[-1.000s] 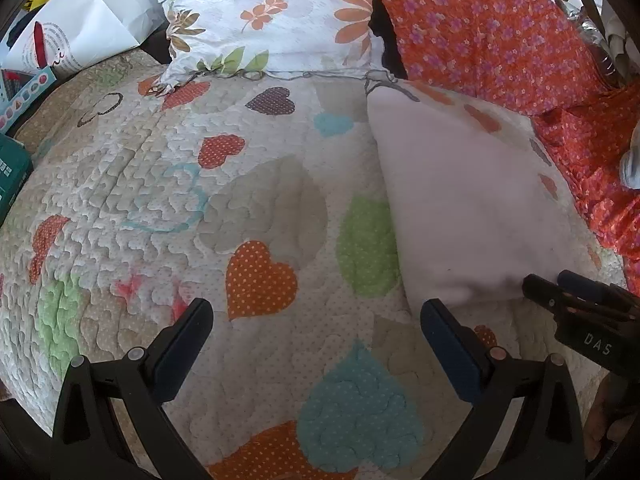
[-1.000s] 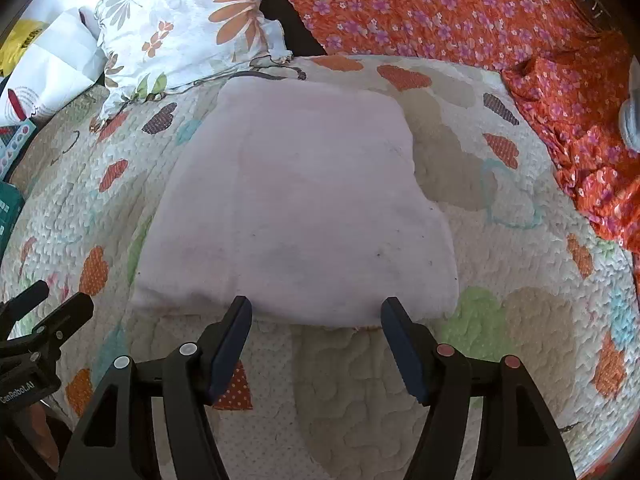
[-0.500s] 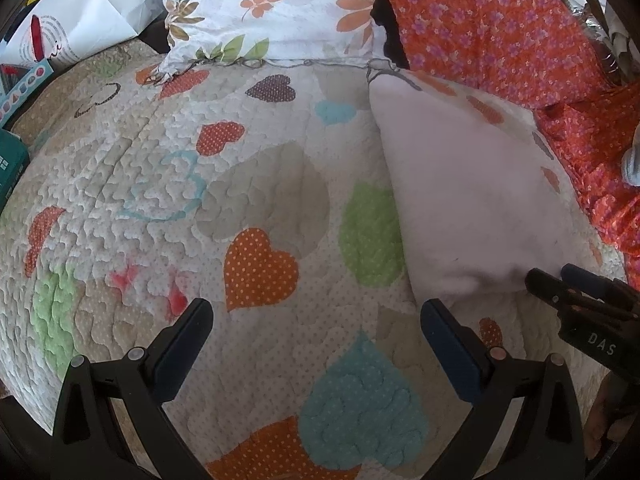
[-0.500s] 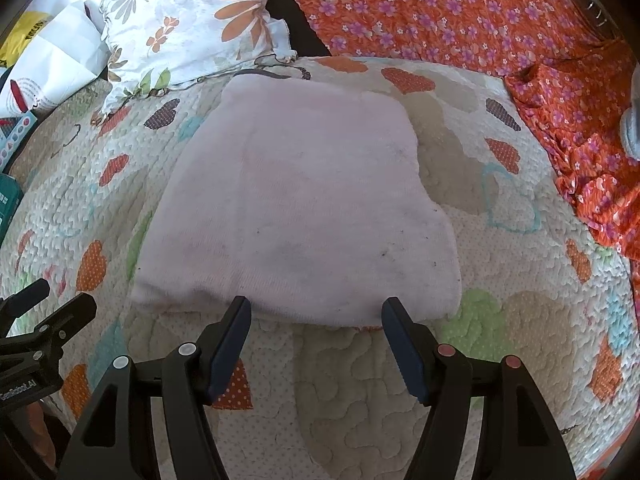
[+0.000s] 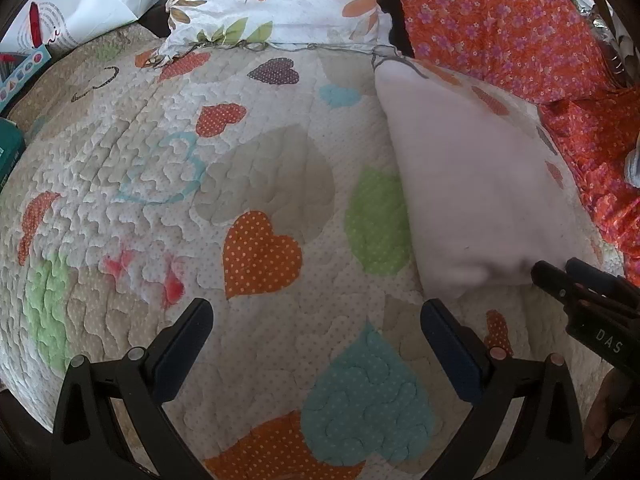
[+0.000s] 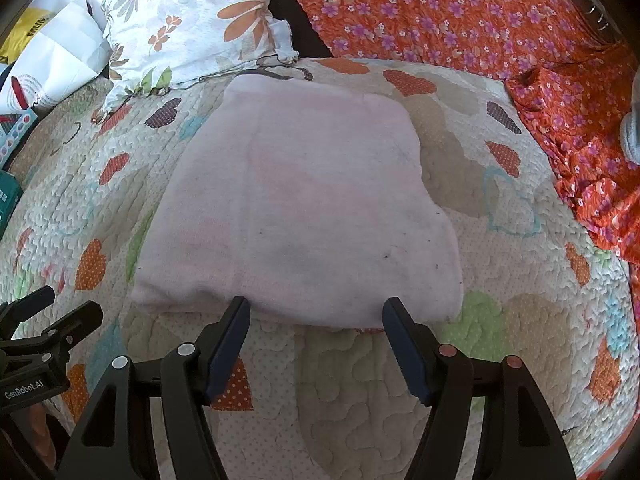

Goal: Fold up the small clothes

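**Pink garment lies folded ahead of two open grippers**

Pink garment [image 6: 296,216] sits just beyond the tips of the right gripper [image 6: 316,308], whose two blue-padded fingers [image 6: 228,344] stand wide apart with nothing between them. The fingertips reach the near folded edge of the cloth, one on each side of its middle; whether they actually touch that edge cannot be told. Nothing is held.

The left gripper [image 5: 316,312] is likewise spread wide and empty, its pads [image 5: 184,344] hovering over bare quilt. From its fingers the garment [image 5: 472,184] lies ahead and to the right, its near corner just beyond the right-hand fingertip but apart from it.

The garment itself is a pale pink, soft knit piece, folded into a thick, roughly rectangular stack with rounded corners. Its top face is smooth, with a few tiny dark specks, and the near edge shows the rolled-over layers of the fold.

Under everything spreads a cream quilt [image 6: 500,320] printed with orange, green, teal and beige hearts. Beyond the garment, farther from the fingers, a white floral pillow [image 6: 188,20] rests to the left and an orange flowered cloth [image 6: 460,12] runs across the back and down the right side. White paper bags [image 5: 76,8] lie at the far left.
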The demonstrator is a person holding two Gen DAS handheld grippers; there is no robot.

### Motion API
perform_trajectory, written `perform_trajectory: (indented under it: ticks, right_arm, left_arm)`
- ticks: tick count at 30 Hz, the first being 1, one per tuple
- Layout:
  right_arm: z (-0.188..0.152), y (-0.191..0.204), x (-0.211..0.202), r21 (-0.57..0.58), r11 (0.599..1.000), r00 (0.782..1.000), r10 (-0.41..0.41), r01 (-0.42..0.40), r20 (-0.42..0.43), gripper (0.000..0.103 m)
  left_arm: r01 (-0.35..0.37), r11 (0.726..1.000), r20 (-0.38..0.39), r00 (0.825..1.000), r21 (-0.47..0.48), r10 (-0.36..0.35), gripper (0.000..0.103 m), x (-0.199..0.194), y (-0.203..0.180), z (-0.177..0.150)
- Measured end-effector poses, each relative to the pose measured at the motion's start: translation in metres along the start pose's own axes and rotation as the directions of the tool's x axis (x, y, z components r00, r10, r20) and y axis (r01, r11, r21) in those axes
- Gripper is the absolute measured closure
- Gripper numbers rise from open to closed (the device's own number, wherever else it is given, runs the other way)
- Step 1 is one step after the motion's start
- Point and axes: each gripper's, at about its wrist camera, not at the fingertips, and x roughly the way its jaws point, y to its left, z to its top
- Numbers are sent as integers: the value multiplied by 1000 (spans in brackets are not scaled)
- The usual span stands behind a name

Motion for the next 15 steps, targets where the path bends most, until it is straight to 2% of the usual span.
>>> perform_trajectory:
  ticks: [15]
  right_arm:
    - [0,2,1,-12,1000,1000,1,-1,2,28]
  left_arm:
    - [21,1000,-45,999,-23,-22,0,9,3,-3]
